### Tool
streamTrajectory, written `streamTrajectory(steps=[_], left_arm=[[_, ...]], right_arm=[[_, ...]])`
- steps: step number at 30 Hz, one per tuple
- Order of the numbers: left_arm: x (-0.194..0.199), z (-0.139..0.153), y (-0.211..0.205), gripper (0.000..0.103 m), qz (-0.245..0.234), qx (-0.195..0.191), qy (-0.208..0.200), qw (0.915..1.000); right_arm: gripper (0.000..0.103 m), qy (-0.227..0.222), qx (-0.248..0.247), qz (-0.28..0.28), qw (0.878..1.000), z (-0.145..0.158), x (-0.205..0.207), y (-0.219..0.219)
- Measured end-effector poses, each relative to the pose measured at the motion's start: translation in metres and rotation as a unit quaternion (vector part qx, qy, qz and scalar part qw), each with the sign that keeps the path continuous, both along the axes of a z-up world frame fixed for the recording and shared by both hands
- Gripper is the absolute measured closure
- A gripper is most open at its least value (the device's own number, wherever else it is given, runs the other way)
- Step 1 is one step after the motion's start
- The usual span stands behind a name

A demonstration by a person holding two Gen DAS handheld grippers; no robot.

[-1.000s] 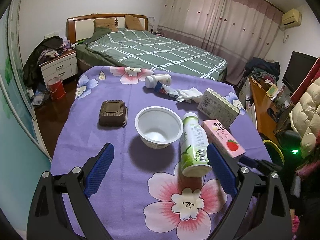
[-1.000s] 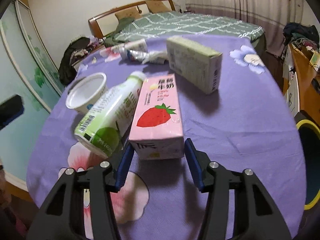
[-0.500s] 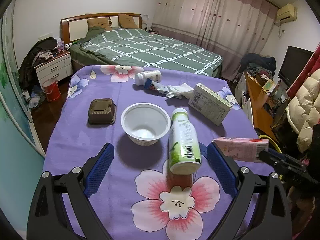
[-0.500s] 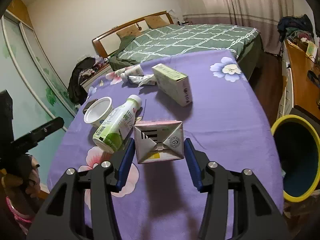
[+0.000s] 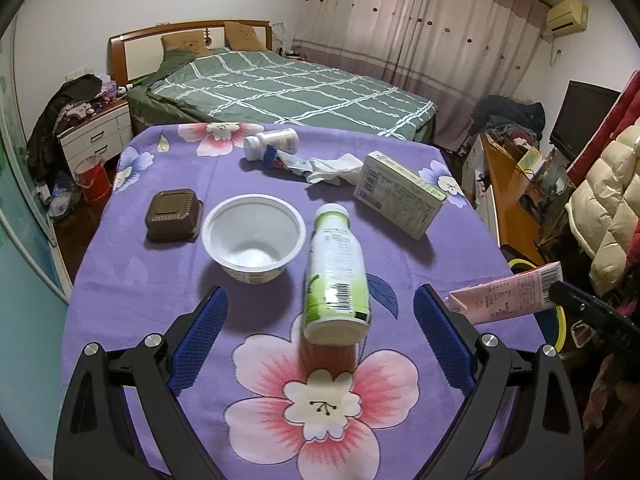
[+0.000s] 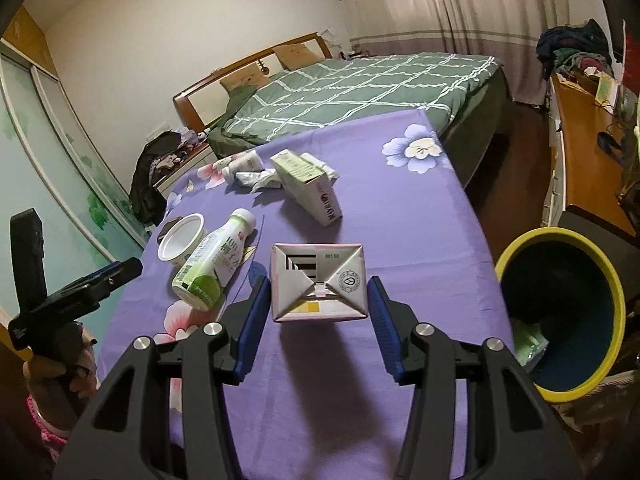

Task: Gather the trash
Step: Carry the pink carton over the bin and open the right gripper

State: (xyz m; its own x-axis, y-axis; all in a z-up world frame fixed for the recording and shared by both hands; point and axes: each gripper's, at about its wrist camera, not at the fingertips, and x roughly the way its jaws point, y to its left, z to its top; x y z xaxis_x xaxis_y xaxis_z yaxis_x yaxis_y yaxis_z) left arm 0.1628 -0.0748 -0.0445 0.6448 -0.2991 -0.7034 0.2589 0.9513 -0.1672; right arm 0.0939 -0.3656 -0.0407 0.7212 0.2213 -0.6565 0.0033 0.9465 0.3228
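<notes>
Purple flowered cloth covers your counter (image 5: 132, 280), soft and matte, with the bed behind it. Your right tongs (image 6: 318, 306) are clamped on the pink milk carton (image 6: 318, 284), which a second ago lay flat beside the bottle and now hangs clear above the cloth, folded end facing you. That puts the first piece of trash on its way: the yellow-rimmed bin (image 6: 560, 316) stands just off the counter edge to the right, dark and deep. Your left tongs (image 5: 320, 316) stand wide apart and hold nothing, hovering near the base of the green and white bottle (image 5: 336, 276), which lies on its side, smooth and round, likely to roll. Beyond it sit a white plastic bowl (image 5: 254, 236), a ridged brown tub (image 5: 173, 214), a pale cardboard box (image 5: 398, 194) and crumpled wrappers (image 5: 320, 166).
</notes>
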Motion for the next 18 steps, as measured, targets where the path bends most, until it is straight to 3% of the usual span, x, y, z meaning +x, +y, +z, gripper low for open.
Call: streamTrajectory(steps=[10,18], left_arm=[[0.005,-0.006,-0.019,0.011,-0.013,0.004,0.006,0.9999],[0.013,-0.021,-0.031,0.011,-0.021,0.011,0.025,0.9994]], right_arm=[[0.056,-0.019,-0.003,-0.043,0.999,0.018,-0.017,-0.040],[0.055,-0.005,-0.055,-0.171,0.984,0.013,-0.031,-0.111]])
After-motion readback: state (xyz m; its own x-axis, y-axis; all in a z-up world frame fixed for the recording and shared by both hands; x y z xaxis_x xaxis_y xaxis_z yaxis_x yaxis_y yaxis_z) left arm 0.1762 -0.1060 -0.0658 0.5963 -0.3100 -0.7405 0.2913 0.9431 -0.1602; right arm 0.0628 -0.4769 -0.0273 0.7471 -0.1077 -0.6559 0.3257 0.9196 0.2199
